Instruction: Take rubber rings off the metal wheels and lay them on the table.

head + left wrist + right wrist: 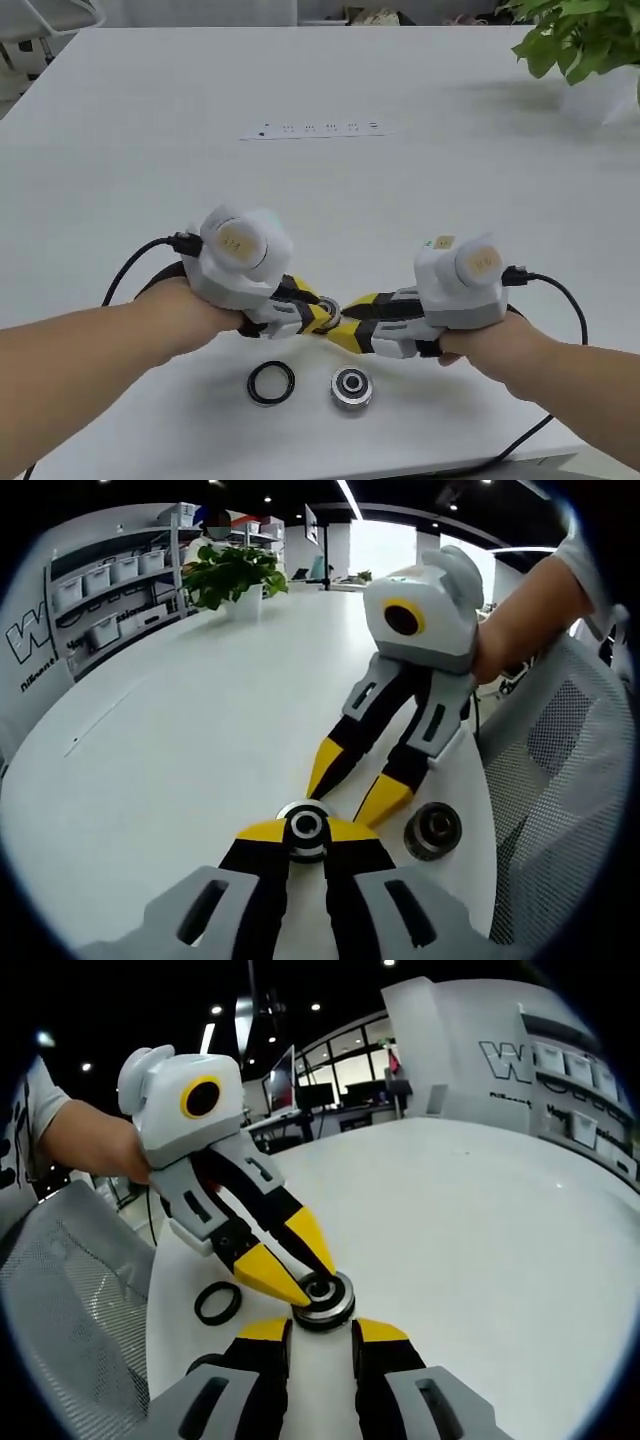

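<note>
Left hand-held gripper (318, 314): held in the person's left hand (190, 310), jaws clamped shut on a small metal wheel (327, 1303). The wheel is lifted just above the tabletop (330, 200), near its front edge, where the two tools meet tip to tip. In the left gripper view the wheel sits squarely between the yellow tips. Its outer edge is silver, with a dark band inside that and a silver hub.

Right hand-held gripper (322, 1334): held in the right hand (500, 345), jaws apart. White tabletop is visible through the gap between them. The held wheel lies just ahead of its two yellow tips. Contact between those tips and the wheel cannot be confirmed. From the left gripper view, the right tool reaches in from the upper right, with one spread tip nearer the wheel than the other.

Items lying flat on the tabletop, in front of the person and below the tools in the head view:
- One black rubber ring (271, 383), loose and clear of any wheel.
- One second metal wheel (351, 388), just beside the ring and to its right, not touching it.

Whether the clamped wheel carries a rubber ring cannot be determined.

Other observations: a black cable (135, 270) runs from each tool. A white strip (315, 129) lies further back on the tabletop. A potted plant (575, 40) stands at the far right corner. A mesh chair (560, 780) is beside the person.
</note>
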Motion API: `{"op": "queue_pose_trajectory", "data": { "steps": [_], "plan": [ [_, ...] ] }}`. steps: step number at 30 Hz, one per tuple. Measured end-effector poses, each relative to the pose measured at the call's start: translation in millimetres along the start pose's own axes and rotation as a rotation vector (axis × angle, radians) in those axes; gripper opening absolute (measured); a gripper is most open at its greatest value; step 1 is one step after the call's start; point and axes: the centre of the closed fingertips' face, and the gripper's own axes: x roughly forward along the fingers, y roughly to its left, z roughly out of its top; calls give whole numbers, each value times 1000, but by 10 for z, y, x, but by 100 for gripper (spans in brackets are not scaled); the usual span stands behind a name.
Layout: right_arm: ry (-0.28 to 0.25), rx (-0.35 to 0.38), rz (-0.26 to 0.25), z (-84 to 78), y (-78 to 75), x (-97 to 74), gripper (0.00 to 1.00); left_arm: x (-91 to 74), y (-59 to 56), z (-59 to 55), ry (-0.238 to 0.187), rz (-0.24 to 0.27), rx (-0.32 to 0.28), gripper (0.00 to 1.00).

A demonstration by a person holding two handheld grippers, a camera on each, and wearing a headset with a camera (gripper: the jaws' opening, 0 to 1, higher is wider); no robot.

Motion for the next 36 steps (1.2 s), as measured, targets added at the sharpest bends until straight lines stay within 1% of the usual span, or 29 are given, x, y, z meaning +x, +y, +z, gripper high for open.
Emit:
{"op": "queue_pose_trajectory", "data": {
  "steps": [3, 6, 11, 14, 16, 17, 19, 22, 27, 30, 34, 36],
  "plan": [
    [-5, -2, -3, 21, -5, 10, 22, -2, 5, 1, -2, 7, -3, 8],
    [-4, -22, -4, 43, 13, 43, 22, -3, 4, 1, -5, 14, -7, 8],
    [4, -41, -14, 25, -3, 51, 22, -2, 4, 0, -5, 21, -10, 8],
    [8, -35, -18, 10, -6, 41, 20, 0, 9, -2, -4, 22, -12, 8],
    [23, -36, -24, -25, -25, 27, 17, 1, 9, -2, -5, 23, -16, 8],
    [14, -30, -21, -18, -25, 16, 16, 1, 9, -2, -5, 24, -18, 8],
    [17, -26, -24, -31, -31, -2, 13, 3, 14, -2, -5, 27, -21, 8],
    [16, -13, -25, -32, -28, -7, 11, 1, 10, -2, -5, 29, -26, 8],
    [24, -15, -30, -41, -27, -11, 8, 2, 9, -5, -6, 30, -30, 8],
    [32, -2, -36, -56, -42, -22, 1, 2, 9, -4, -8, 35, -31, 8],
    [37, 7, -41, -56, -57, -17, 0, 7, 13, -6, -8, 37, -31, 8],
    [36, 23, -49, -53, -63, -22, 0, 7, 12, -6, -7, 39, -29, 8]
  ]
}}
